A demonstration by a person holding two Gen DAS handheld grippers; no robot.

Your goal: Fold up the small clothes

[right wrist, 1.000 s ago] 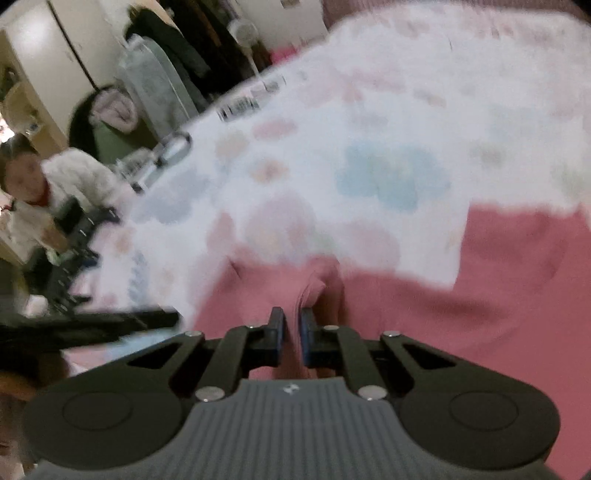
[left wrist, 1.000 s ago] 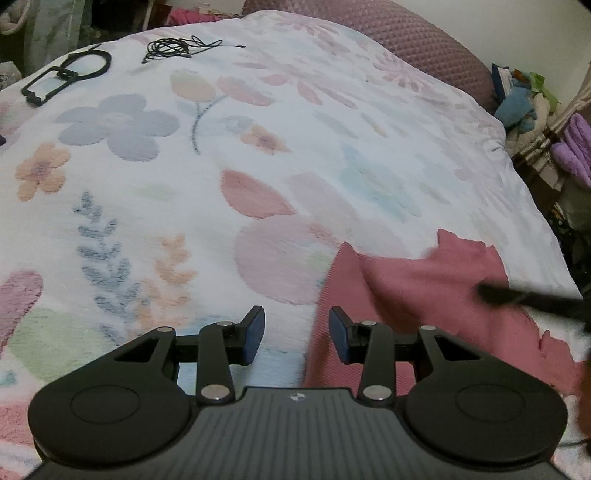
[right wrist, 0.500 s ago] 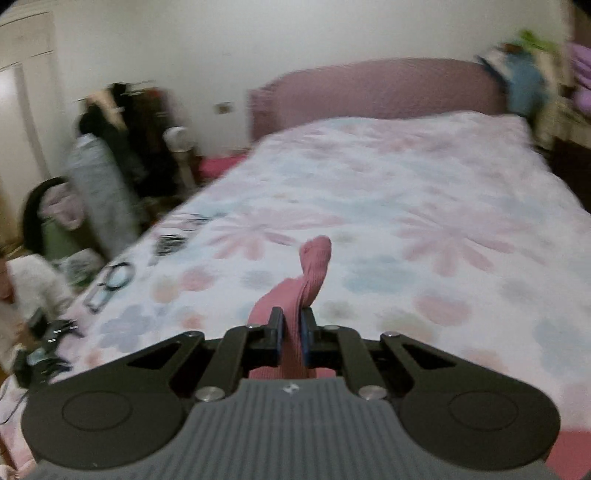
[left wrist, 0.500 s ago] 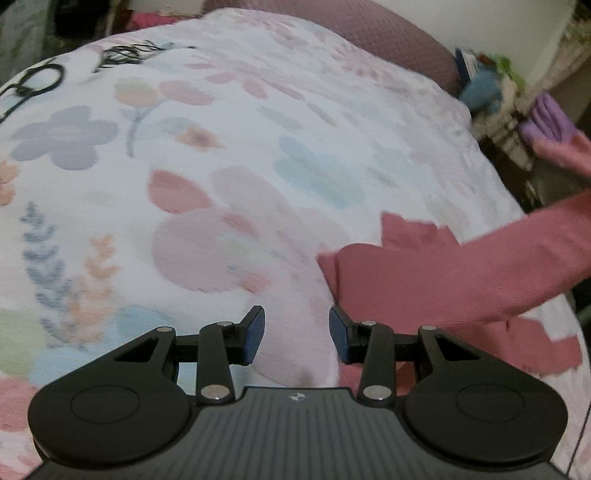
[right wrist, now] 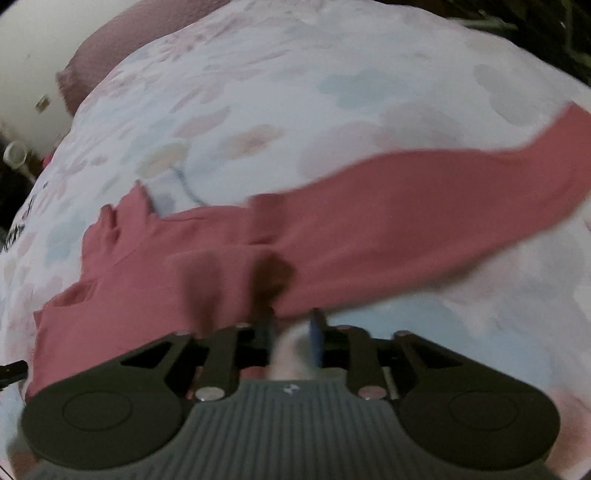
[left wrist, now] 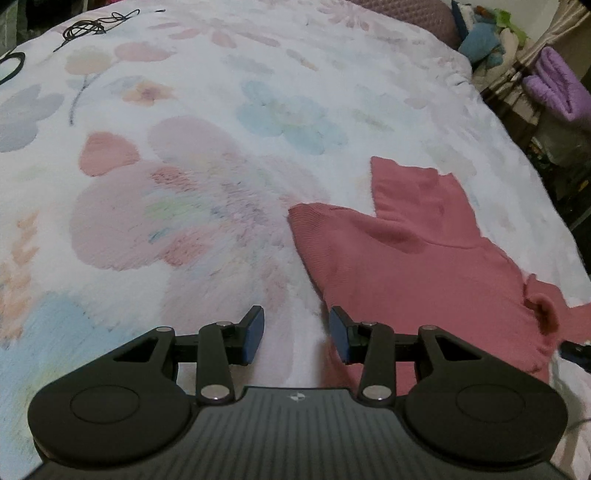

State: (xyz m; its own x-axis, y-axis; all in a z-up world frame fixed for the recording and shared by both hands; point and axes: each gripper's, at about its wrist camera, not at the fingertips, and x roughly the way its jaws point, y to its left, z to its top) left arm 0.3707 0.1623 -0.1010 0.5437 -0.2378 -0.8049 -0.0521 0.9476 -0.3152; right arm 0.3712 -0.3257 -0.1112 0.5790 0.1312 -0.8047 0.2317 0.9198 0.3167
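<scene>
I've got open floral bedspread (left wrist: 207,155) ahead and left of the pink top (left wrist: 417,266); only a black cable (left wrist: 86,27) lies at the far-left corner.

Your room was dimly, evenly lit with soft shadows. Your right view was smeared by motion blur across the pink knitted garment (right wrist: 369,206); both fisheye views bent at the edges.

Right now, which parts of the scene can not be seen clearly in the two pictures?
- Pink garment: left wrist view, its near edge is hidden behind the left tongs.
- Right tongs: right wrist view, motion blur; open, nothing visible between them.
- Black cable: left wrist view, too small to identify.
- Plush toys: cut off by the top edge.
</scene>
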